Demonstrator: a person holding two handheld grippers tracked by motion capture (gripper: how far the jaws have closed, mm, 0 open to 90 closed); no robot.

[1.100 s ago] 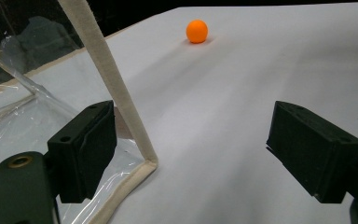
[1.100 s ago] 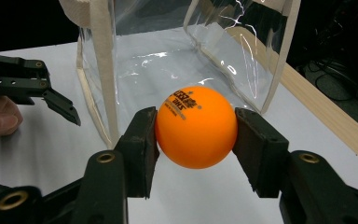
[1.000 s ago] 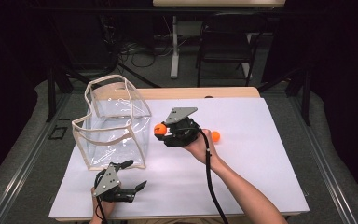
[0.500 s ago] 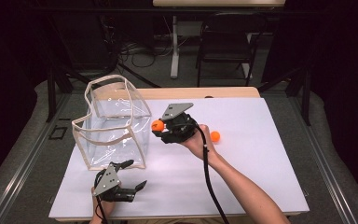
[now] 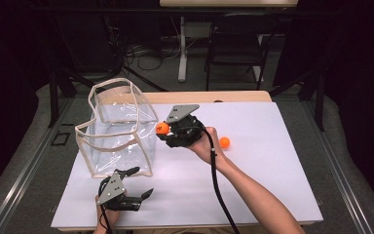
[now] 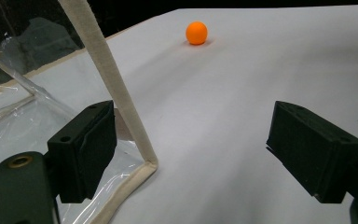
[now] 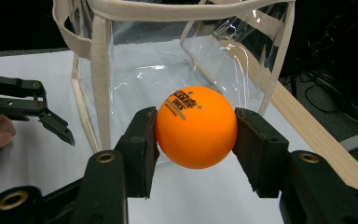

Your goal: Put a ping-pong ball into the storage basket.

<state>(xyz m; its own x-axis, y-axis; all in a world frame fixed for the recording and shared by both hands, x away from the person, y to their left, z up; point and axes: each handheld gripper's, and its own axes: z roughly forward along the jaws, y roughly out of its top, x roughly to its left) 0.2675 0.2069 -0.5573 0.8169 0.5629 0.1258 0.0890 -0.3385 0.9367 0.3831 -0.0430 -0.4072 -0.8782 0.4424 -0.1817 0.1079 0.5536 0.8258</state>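
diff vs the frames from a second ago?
The right tongs, shut on an orange ball, have edged left in the high view, from a gap beside the clear bag to its right wall. Nothing was taken hold of or let go. The left tongs rest open at the bag's near corner as before; the second orange ball and the bag have not moved.

High view: overhead, facing forward over the clear bag [image 5: 119, 129]. Left gripper view: low, close at the bag's near corner. Right gripper view: close, facing the bag's side. All share the bag.
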